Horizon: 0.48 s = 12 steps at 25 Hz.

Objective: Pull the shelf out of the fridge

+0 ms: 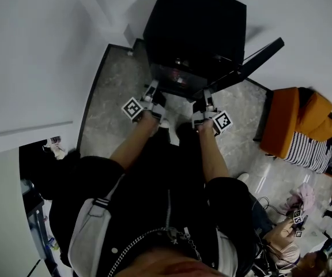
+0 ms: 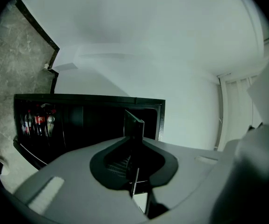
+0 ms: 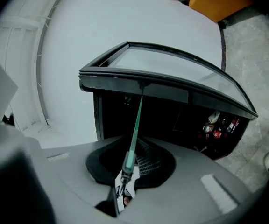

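Note:
A small black fridge (image 1: 195, 27) stands on the floor against the white wall, its door (image 1: 258, 59) swung open to the right. The glass shelf (image 1: 180, 81) juts from its front, edge-on between both grippers. My left gripper (image 1: 153, 97) is shut on the shelf's left front edge, seen in the left gripper view as a thin dark plate (image 2: 134, 125) running through the left gripper (image 2: 134, 181). My right gripper (image 1: 204, 101) is shut on the right front edge; its view shows the green-tinted glass edge (image 3: 135, 125) leading into the right gripper (image 3: 125, 171).
Bottles (image 2: 36, 122) stand in the fridge door's rack, seen also as bottles (image 3: 221, 125) in the right gripper view. An orange seat (image 1: 295, 120) with striped fabric sits at the right. Another person's hand (image 1: 287, 229) shows at the bottom right. Grey marbled floor (image 1: 111, 114) surrounds the fridge.

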Available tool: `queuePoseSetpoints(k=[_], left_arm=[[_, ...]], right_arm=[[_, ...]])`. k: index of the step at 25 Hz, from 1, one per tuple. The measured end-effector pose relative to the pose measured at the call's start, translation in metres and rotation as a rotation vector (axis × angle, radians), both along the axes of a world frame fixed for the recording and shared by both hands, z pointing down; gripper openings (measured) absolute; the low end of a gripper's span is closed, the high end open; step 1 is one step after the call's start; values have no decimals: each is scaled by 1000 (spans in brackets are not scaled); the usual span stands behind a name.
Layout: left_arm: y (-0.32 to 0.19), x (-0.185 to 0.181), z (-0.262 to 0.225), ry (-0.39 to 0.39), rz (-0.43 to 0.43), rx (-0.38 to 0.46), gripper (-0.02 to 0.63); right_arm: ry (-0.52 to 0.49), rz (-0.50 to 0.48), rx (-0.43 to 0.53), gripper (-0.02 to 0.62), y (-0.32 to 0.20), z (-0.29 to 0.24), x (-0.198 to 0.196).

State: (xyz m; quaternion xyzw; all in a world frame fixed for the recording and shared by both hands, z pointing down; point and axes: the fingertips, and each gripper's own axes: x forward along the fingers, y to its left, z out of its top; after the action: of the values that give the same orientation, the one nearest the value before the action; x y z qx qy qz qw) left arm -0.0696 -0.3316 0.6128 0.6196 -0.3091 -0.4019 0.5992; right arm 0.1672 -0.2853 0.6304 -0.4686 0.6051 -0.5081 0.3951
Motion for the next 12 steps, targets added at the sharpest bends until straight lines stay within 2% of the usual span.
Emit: queuePoseSetpoints(k=[12], left_arm=[[34,0,-12,3,-42,7,31]], right_arm=[[-7,-49,8,35,25,-9,1]])
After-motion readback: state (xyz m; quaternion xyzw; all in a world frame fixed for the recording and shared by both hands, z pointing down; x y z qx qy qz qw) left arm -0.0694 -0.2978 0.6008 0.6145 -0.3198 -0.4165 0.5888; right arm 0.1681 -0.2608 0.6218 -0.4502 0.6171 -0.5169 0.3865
